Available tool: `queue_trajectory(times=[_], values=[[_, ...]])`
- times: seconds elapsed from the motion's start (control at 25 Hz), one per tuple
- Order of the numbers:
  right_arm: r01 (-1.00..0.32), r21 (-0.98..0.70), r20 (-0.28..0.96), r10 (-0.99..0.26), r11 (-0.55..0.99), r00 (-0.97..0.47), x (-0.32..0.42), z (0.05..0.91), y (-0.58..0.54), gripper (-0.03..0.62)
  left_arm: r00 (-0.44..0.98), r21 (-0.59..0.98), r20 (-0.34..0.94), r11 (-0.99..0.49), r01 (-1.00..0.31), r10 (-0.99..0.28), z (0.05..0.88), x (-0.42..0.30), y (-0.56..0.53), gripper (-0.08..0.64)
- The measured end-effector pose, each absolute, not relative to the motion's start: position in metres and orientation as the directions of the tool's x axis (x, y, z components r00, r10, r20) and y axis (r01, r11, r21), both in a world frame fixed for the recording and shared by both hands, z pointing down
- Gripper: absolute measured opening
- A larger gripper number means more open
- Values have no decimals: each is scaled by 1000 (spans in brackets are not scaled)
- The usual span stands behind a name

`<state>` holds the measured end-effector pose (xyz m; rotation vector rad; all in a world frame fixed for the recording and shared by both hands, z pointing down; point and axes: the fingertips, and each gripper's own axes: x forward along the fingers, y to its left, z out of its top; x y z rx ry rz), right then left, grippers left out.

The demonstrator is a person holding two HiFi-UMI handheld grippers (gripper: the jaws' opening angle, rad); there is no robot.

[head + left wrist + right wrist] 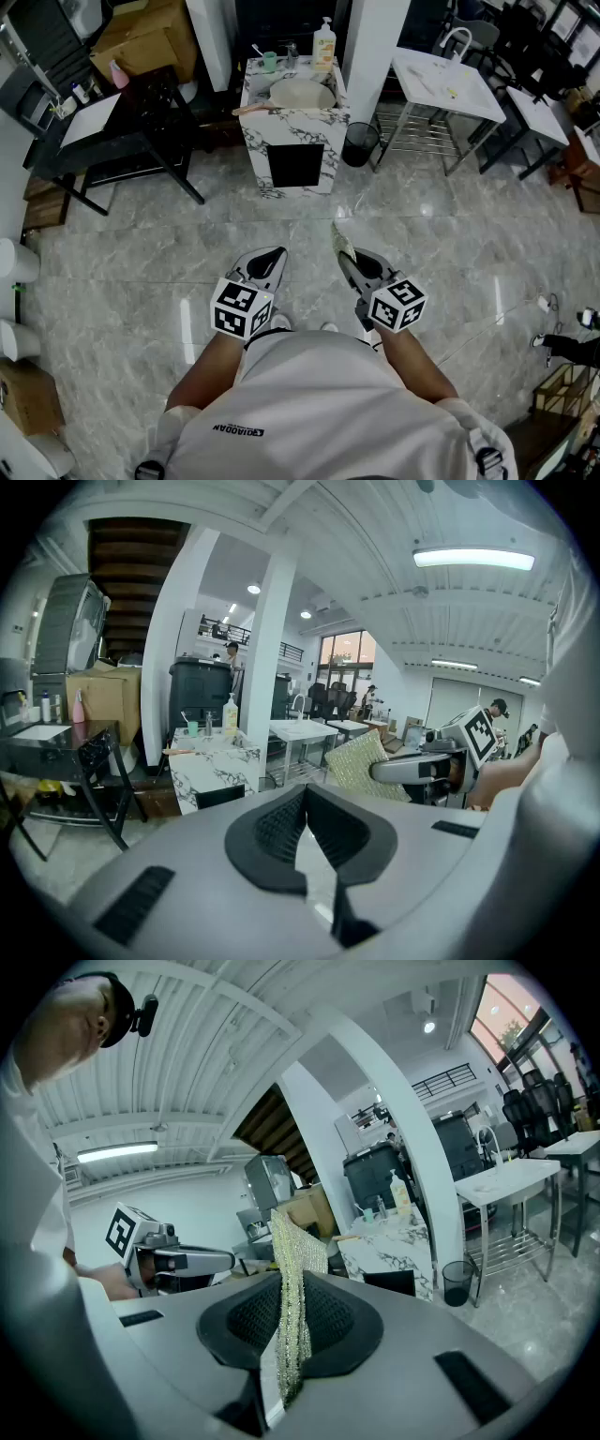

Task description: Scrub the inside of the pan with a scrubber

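Far ahead in the head view, a pale pan (300, 92) with a wooden handle rests on a marble-patterned counter (295, 131). Both grippers hang over the floor close to the person's body, well short of the counter. My right gripper (349, 262) is shut on a yellowish mesh scrubber (342, 241), which sticks up out of its jaws; the right gripper view shows the scrubber (295, 1279) pinched edge-on between the black pads. My left gripper (272, 255) is shut with nothing in it, its pads (281, 822) pressed together. From the left gripper view, the scrubber (361, 766) shows at the right.
A soap bottle (324, 45) and a green cup (269, 62) stand at the back of the counter. A black bin (360, 143) sits at its right, next to a white metal table (445, 84). A black table (112, 131) stands to the left. Grey tiled floor (300, 225) lies between.
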<state>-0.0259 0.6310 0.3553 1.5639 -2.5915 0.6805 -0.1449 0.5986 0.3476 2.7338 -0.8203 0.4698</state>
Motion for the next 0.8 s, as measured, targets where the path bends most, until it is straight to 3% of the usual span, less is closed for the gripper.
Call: queue_trajectory(times=[0.8], values=[[-829, -362, 230, -821, 426, -522, -36, 353, 620, 74, 806, 141, 354, -825, -547, -474, 341, -138, 590, 15]])
